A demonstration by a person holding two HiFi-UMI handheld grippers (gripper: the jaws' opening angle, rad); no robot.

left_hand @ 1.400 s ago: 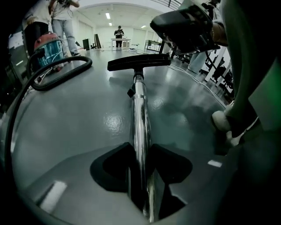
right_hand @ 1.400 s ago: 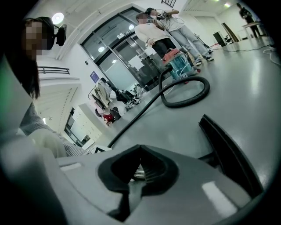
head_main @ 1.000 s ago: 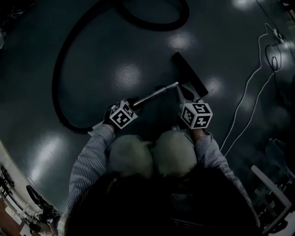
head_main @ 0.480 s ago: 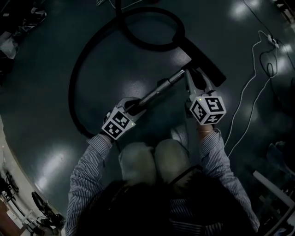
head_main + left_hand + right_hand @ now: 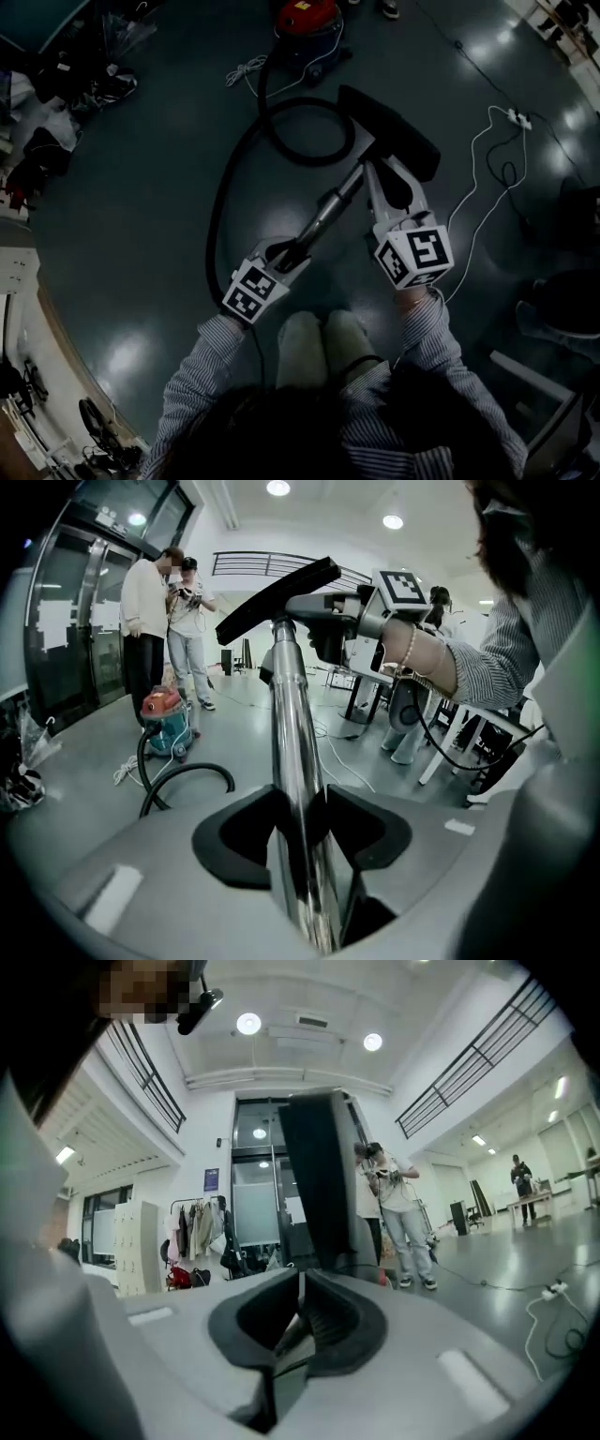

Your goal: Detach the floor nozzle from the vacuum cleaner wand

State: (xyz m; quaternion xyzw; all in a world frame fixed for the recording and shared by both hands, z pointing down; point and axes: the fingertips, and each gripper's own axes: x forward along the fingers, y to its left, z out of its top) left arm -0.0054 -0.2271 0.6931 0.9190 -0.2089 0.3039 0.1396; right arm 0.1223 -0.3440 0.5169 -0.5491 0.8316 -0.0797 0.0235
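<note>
A chrome wand (image 5: 330, 208) runs from my left gripper (image 5: 291, 251) up to the black floor nozzle (image 5: 394, 127), and both are lifted off the floor. In the left gripper view the wand (image 5: 289, 733) passes between the jaws of my left gripper (image 5: 298, 817), which are shut on it, and the nozzle (image 5: 272, 597) sits at its far end. My right gripper (image 5: 386, 187) reaches the nozzle's neck. In its own view the right gripper (image 5: 300, 1297) has its jaws nearly together on a thin part at the base of the nozzle (image 5: 319, 1176).
A black hose (image 5: 225, 206) loops across the floor to a red vacuum canister (image 5: 305, 17). A white cable (image 5: 487, 187) and power strip (image 5: 514, 116) lie at the right. Two people (image 5: 155, 602) stand beside the canister (image 5: 167, 719). White tables (image 5: 450, 733) stand to the right.
Both grippers have risen together with the wand and nozzle, well above the floor. The head view now takes in more floor, including the red canister.
</note>
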